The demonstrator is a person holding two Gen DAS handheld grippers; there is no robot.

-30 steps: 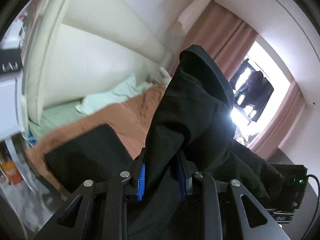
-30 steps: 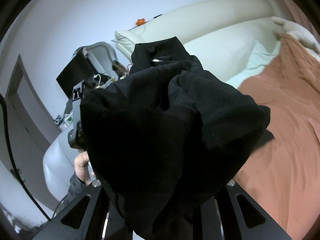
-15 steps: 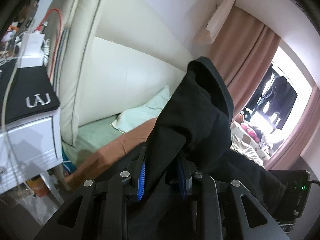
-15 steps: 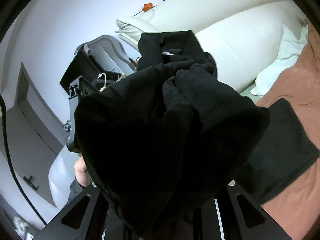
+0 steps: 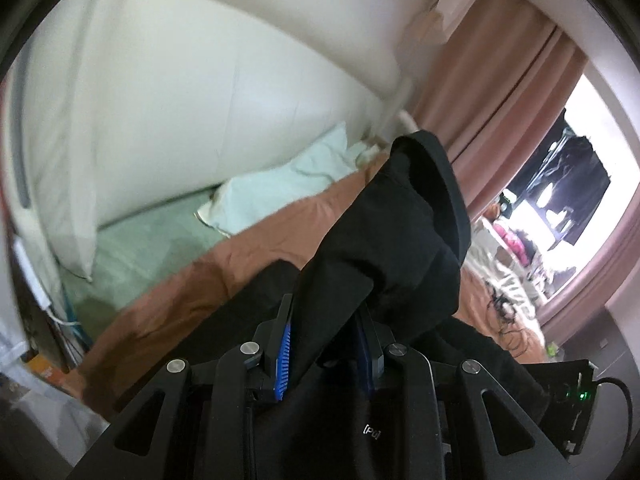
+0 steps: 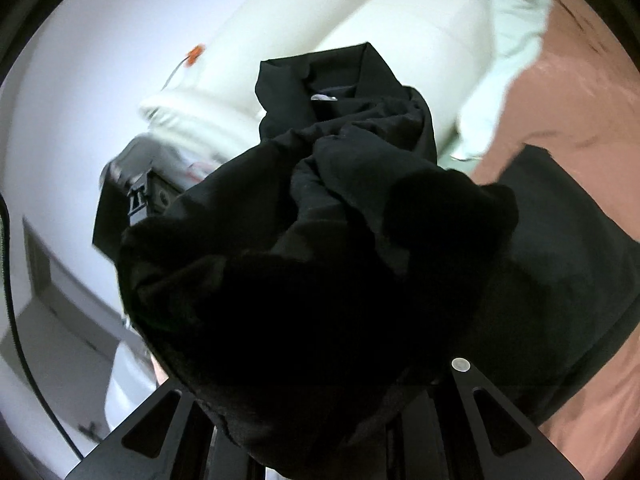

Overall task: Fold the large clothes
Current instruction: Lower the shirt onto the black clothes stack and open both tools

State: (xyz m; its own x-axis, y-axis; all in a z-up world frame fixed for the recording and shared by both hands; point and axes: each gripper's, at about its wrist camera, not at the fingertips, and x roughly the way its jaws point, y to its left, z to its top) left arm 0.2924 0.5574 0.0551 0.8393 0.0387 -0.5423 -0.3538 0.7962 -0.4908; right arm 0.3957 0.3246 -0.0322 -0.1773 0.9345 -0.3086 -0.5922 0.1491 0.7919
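The left gripper is clamping a fold of the black garment above the brown bedspread; the right gripper is pinching bunched cloth hiding its fingers.

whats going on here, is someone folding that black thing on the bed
Yes. A person holds a gripper in each hand, and both are clamped on one black garment. The left gripper pinches a bunched fold between its blue-padded fingers. The right gripper's fingers are buried under the cloth. Part of the garment already lies on the brown bedspread; the fold is not yet laid down.
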